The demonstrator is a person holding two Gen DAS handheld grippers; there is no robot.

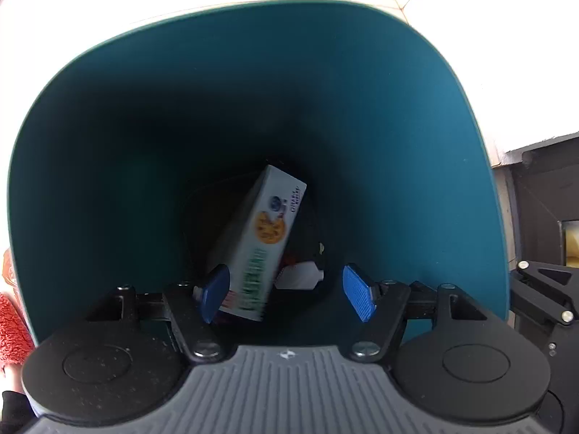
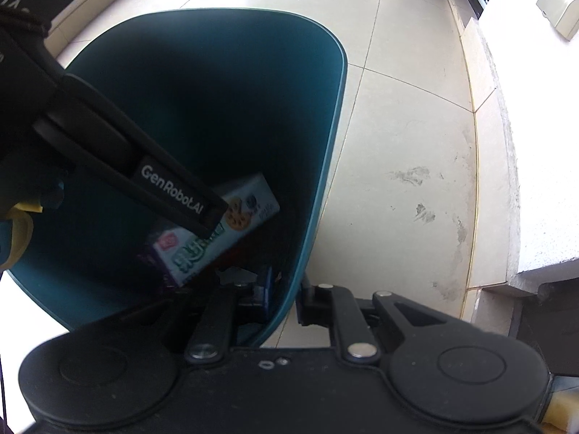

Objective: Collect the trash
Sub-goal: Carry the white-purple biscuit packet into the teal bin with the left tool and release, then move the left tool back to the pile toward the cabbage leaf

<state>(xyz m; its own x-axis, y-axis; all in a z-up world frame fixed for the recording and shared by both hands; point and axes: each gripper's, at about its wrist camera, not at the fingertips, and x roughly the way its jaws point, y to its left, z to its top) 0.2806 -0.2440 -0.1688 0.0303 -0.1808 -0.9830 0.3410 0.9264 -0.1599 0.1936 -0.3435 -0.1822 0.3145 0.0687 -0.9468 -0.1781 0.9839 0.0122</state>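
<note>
I look straight down into a teal bin (image 1: 398, 108). A cookie box (image 1: 267, 231) stands tilted inside it, its lower end blurred and overlapping my left blue pad (image 1: 216, 291). My left gripper (image 1: 286, 294) is open; the right pad stands well apart from the box. A white piece of trash (image 1: 300, 276) lies at the bottom. In the right wrist view, my right gripper (image 2: 287, 294) is shut on the wall of the bin (image 2: 336, 83), one finger inside, one outside. The left gripper's black finger (image 2: 170, 195) crosses over the cookie box (image 2: 231, 224). A purple wrapper (image 2: 159, 264) lies beneath.
The bin stands on a pale tiled floor (image 2: 398, 108). A raised white ledge (image 2: 542, 181) runs along the right. Dark furniture (image 1: 542, 199) sits right of the bin. A red fuzzy sleeve (image 1: 11, 325) shows at the left edge.
</note>
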